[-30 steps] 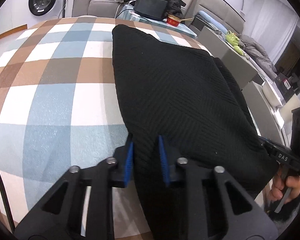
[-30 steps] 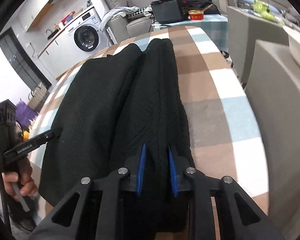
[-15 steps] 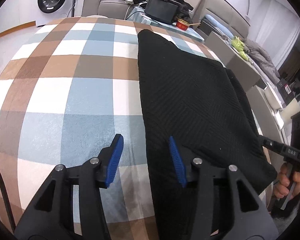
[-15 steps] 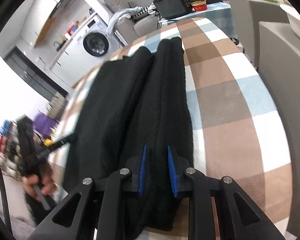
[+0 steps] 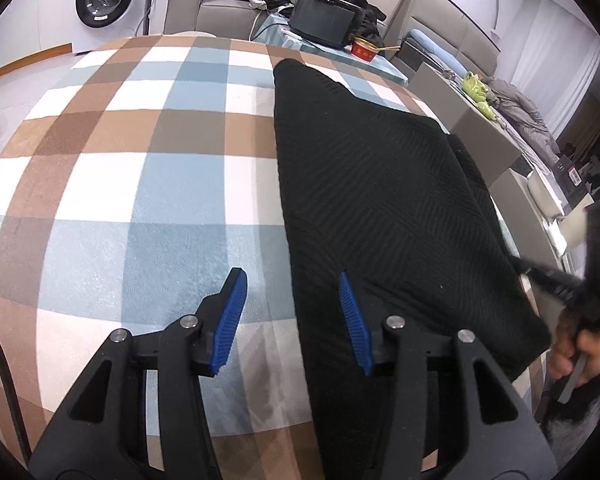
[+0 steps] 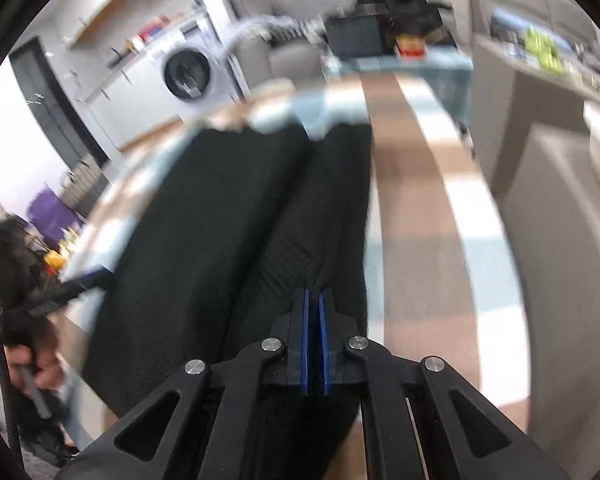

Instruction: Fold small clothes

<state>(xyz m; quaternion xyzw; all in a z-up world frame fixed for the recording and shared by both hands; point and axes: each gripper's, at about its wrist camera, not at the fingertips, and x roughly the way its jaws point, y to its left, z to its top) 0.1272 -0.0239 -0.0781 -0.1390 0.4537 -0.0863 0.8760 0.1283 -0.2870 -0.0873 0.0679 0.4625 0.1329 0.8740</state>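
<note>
1. The left tool (image 5: 290, 308) is hovering wide open, empty, straddling the black garment's (image 5: 380, 208) near-left edge on the checked counter (image 5: 140, 184).
2. The right tool (image 6: 313, 342) is pinching the garment's near-right edge (view blurred); lift evenly, keeping edges aligned.

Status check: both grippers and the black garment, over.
Left gripper open, straddling the near left edge of the black garment. Right gripper shut on the garment's near right fold, view blurred. Garment partly folded on the checked cloth. Nothing in the way.

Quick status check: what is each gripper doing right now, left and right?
Left gripper: open, holding nothing, straddling the near left edge of the black garment.
Right gripper: shut on the black garment's near edge; the view is blurred.
</note>
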